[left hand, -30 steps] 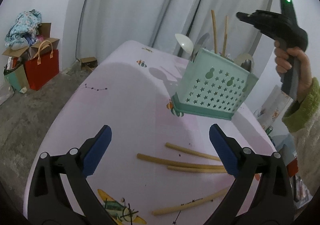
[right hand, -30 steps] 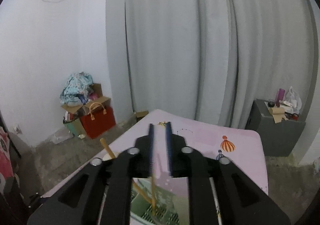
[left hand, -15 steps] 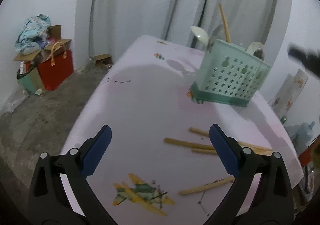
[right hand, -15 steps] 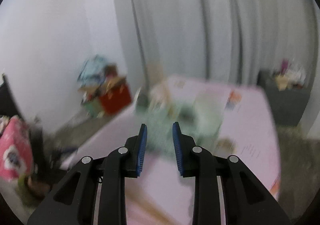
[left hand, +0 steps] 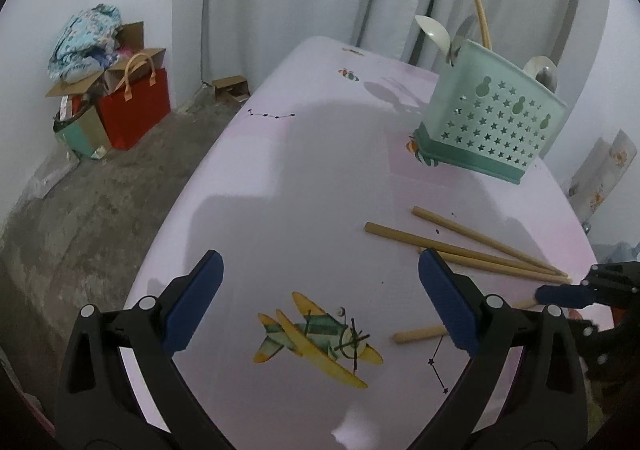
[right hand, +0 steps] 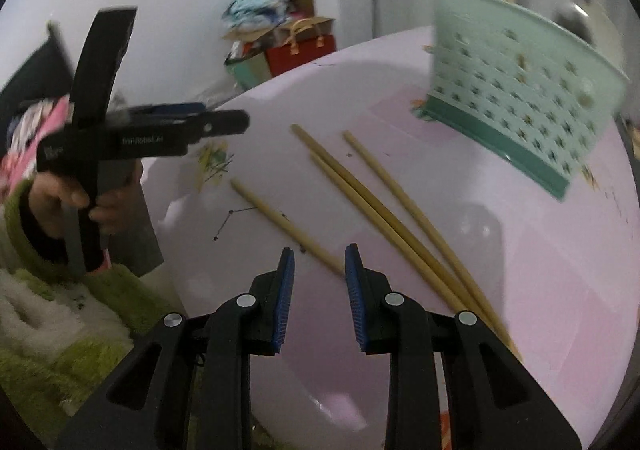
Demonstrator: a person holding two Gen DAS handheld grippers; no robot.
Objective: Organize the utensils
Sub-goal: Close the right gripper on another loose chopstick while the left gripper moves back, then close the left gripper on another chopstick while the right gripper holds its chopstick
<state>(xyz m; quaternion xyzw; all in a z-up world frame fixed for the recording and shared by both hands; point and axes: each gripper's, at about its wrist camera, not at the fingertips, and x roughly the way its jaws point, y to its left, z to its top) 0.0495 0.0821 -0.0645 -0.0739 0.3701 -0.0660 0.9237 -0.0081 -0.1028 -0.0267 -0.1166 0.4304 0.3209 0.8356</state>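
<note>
The right gripper [right hand: 319,270] was up above the green basket [left hand: 490,122] holding a chopstick; now it is down low, a little open and empty, just before the four loose chopsticks [right hand: 360,194]. The left gripper [left hand: 320,302] (spread wide, holding nothing) hangs over the pink table [left hand: 304,178]. Far left sits a red bag [left hand: 134,108] on the gray floor.
</note>
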